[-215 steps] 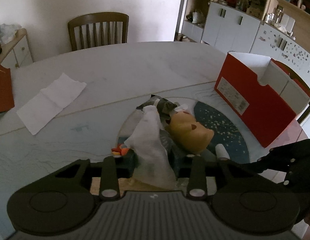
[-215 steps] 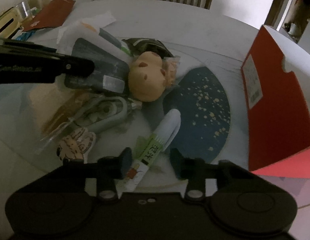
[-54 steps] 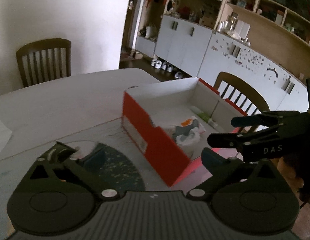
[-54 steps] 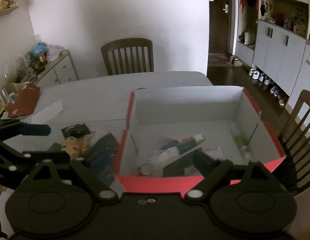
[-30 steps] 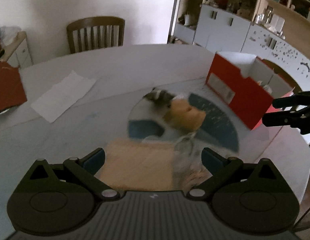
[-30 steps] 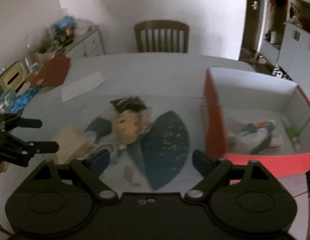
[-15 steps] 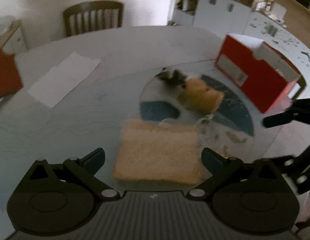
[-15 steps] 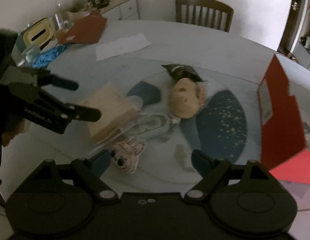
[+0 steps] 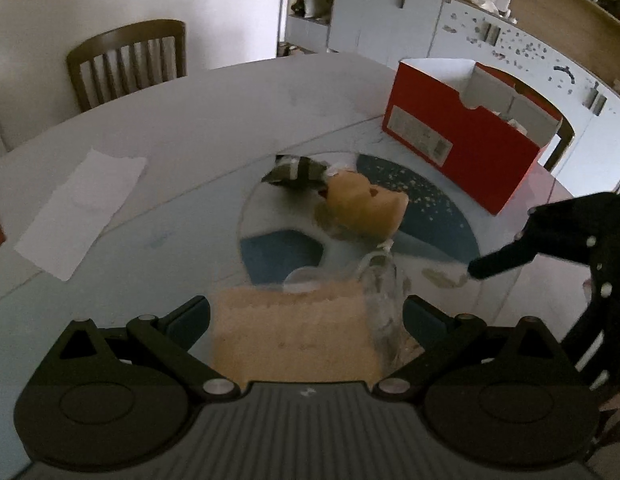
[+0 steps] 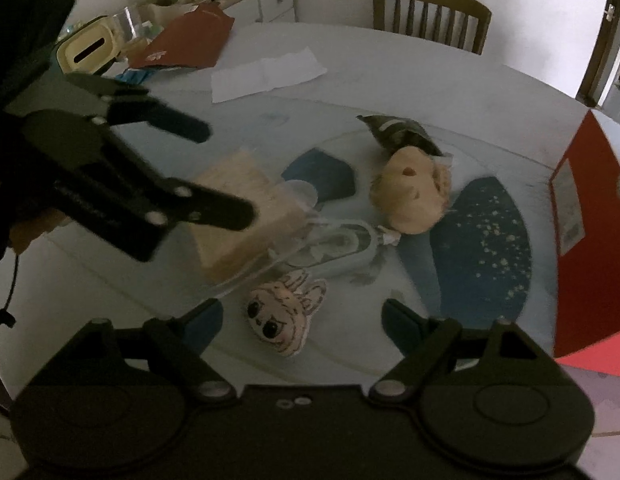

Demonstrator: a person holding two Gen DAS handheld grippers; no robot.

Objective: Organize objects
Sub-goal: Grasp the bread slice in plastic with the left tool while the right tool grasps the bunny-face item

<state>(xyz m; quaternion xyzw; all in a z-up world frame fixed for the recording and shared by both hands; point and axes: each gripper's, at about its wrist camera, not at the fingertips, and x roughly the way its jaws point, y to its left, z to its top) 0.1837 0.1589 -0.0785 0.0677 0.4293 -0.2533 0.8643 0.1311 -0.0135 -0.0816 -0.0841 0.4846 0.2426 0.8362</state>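
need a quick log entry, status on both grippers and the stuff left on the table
Left gripper open over tan bagged sponge. Right gripper open above small plush face. Red box far side; yellow plush between, nothing blocking.

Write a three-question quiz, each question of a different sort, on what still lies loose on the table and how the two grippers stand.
1. True or false: the left gripper is shut on the tan sponge-like block.
2. Multiple choice. The small plush face lies nearest to: A) the right gripper; B) the red box; C) the white paper sheet.
3. Fill in: the dark snack packet touches the ____ plush head.

Key
1. False: its jaws stand wide, one on each side of the block, not closed on it.
2. A: it lies between the open jaws.
3. Yellow.
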